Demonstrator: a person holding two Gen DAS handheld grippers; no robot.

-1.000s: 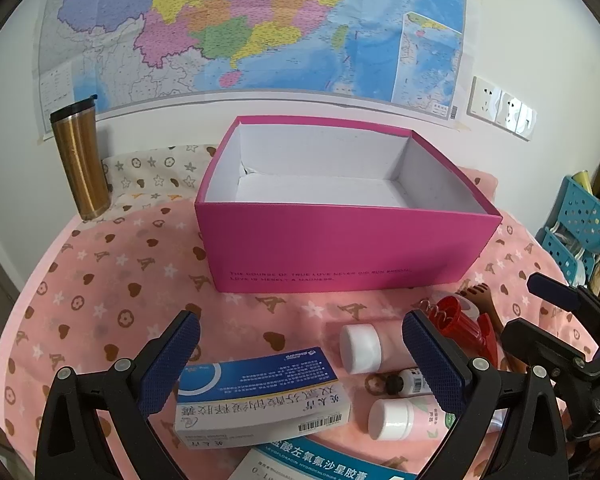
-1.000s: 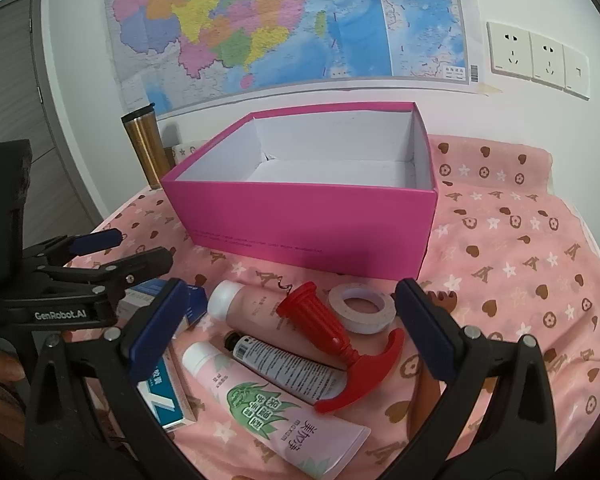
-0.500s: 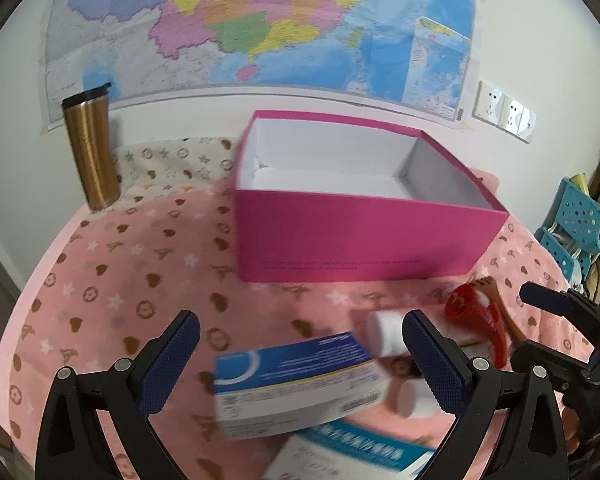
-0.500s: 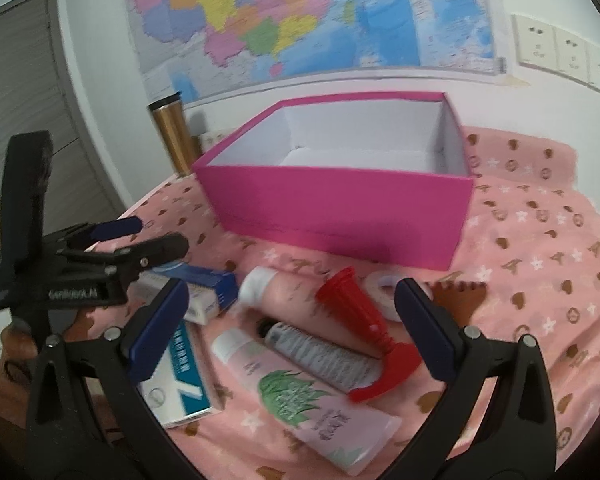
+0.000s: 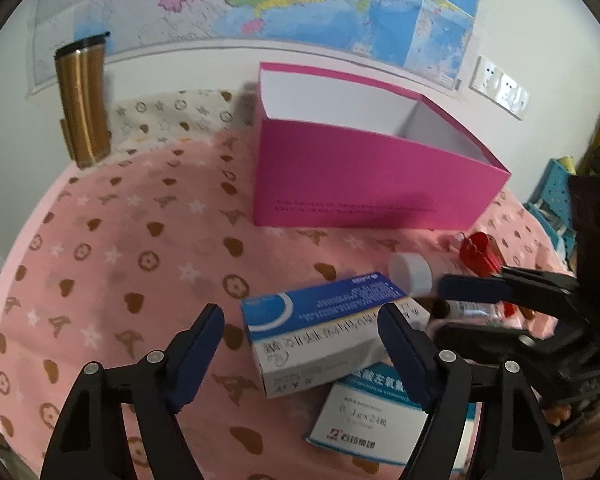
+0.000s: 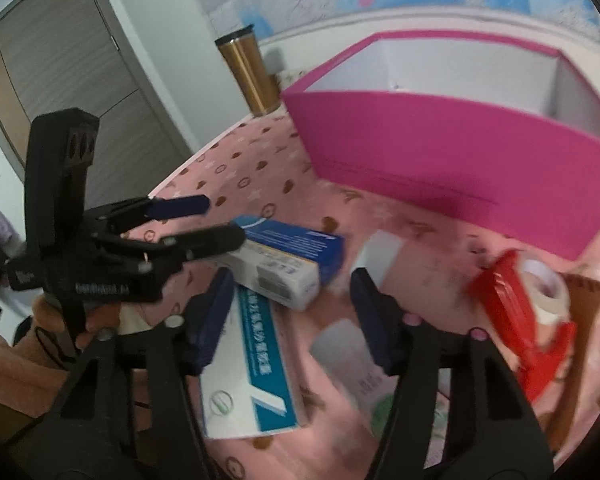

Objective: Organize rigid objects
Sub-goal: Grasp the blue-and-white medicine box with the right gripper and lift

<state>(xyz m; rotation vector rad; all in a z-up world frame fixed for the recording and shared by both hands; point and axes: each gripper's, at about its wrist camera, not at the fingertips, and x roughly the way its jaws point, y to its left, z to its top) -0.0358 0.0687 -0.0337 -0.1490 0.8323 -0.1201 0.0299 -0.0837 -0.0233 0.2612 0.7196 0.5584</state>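
Two handheld grippers work over a pink patterned tablecloth [image 5: 140,240]. The left gripper [image 5: 300,344] has just been narrowing its jaws; they stand apart around the near end of a blue-and-white medicine carton [image 5: 324,332], and no pad contact is visible, so the carton lies on the cloth between them. In the right wrist view the same carton [image 6: 288,260] lies at 12 o'clock from the right gripper [image 6: 292,312], whose jaws have also just been closing and stand apart with nothing pressed between them; whether they touch anything below cannot be told because of blur. A second, flatter medicine box [image 6: 252,376] lies under the left finger of the right gripper, partly beneath the first carton. At 3 o'clock from the carton lie a white-capped pink bottle [image 5: 410,272], a red plastic tool [image 6: 516,320] and a roll of white tape [image 6: 544,292]. The open magenta box [image 5: 364,184] stands at 12 o'clock, empty in its visible part. A bronze tumbler [image 5: 84,100] stands upright at 10 o'clock near the wall.
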